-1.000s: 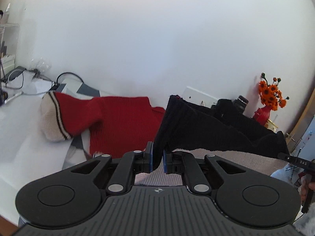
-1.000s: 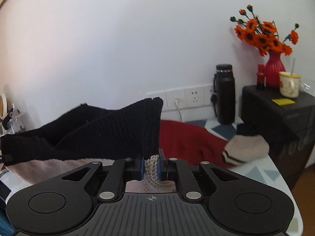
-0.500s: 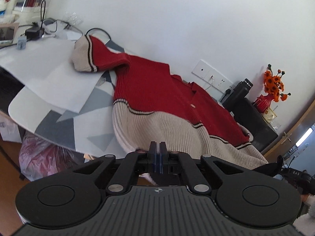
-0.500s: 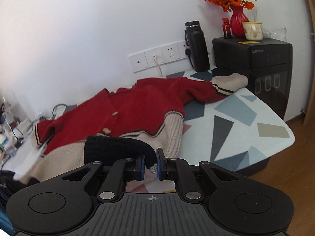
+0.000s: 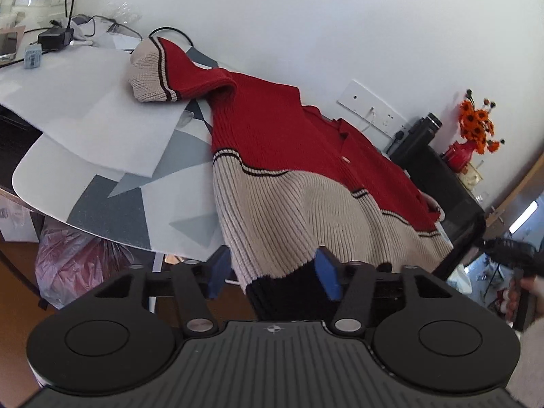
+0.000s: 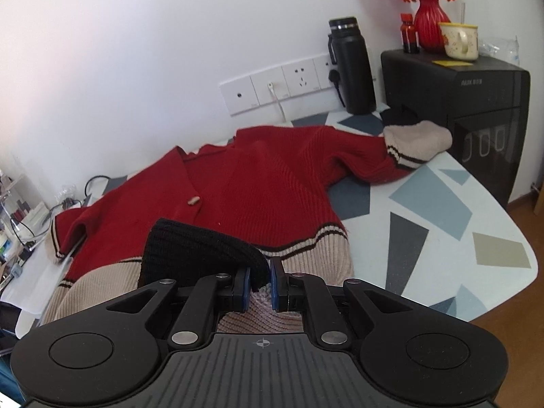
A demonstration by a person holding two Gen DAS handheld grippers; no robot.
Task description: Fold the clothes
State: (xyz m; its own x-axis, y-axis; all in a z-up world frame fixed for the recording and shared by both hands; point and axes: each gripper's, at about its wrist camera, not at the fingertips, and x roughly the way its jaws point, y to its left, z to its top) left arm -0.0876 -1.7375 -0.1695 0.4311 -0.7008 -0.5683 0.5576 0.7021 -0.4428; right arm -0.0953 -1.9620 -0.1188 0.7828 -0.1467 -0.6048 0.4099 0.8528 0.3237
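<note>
A red knit cardigan point(image 5: 272, 125) with a beige ribbed lower part and a black hem lies spread across the patterned table point(image 5: 102, 210), its hem hanging over the near edge. It also shows in the right wrist view point(image 6: 258, 183). My left gripper point(image 5: 272, 273) is open, its blue pads on either side of the hanging hem without gripping it. My right gripper point(image 6: 261, 287) is nearly shut on the black hem band point(image 6: 200, 255), which folds up over the left finger.
A black appliance point(image 6: 459, 102) with a red vase of orange flowers point(image 6: 428, 20), a cup and a small bottle stands at the table's right end. A black flask point(image 6: 353, 68) stands by the wall sockets. White sheets point(image 5: 85, 102) and cables lie at the left end.
The sweater was lowered from held up in the air onto the table. My left gripper has opened and let the hem go. My right gripper still holds the hem.
</note>
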